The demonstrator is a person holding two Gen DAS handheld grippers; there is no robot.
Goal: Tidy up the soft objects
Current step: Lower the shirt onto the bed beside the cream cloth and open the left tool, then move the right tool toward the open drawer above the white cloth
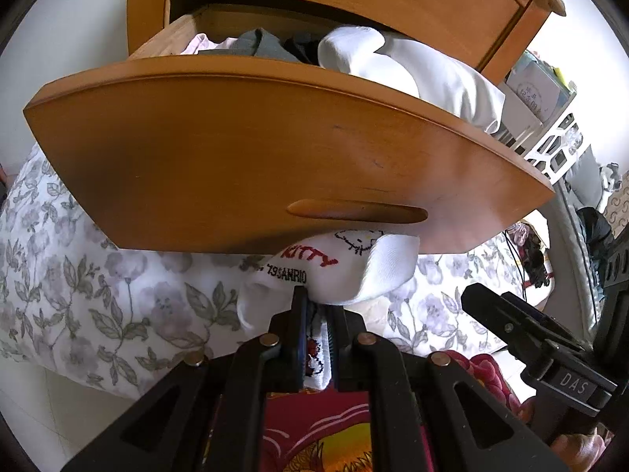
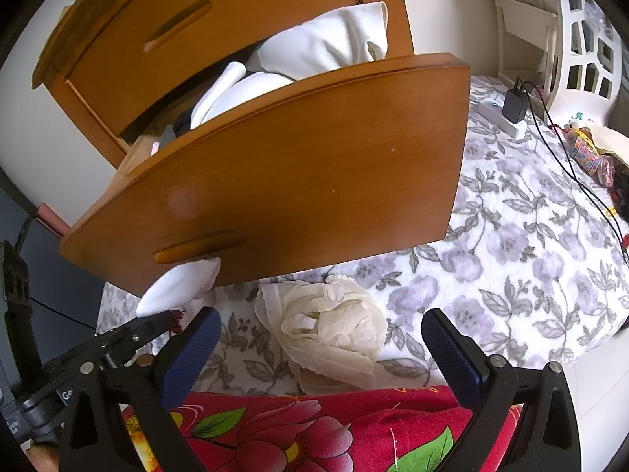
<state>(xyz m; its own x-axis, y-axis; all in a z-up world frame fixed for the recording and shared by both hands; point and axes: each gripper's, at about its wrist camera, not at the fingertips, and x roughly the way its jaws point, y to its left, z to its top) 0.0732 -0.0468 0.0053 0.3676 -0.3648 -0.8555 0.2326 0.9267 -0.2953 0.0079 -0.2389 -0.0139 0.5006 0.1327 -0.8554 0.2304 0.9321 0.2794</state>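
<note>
Left wrist view: the left gripper [image 1: 314, 314] is clenched on a white sock [image 1: 346, 267] printed with a cat face and red lettering, held just under the front of the open drawer [image 1: 275, 157], which holds white and grey clothes [image 1: 393, 63]. Right wrist view: the right gripper [image 2: 320, 338] stands released above a crumpled cream cloth [image 2: 334, 334] on the floral bedsheet [image 2: 511, 244]; the cloth seems untouched, though the angle is poor. The sock shows at the drawer's lower edge.
</note>
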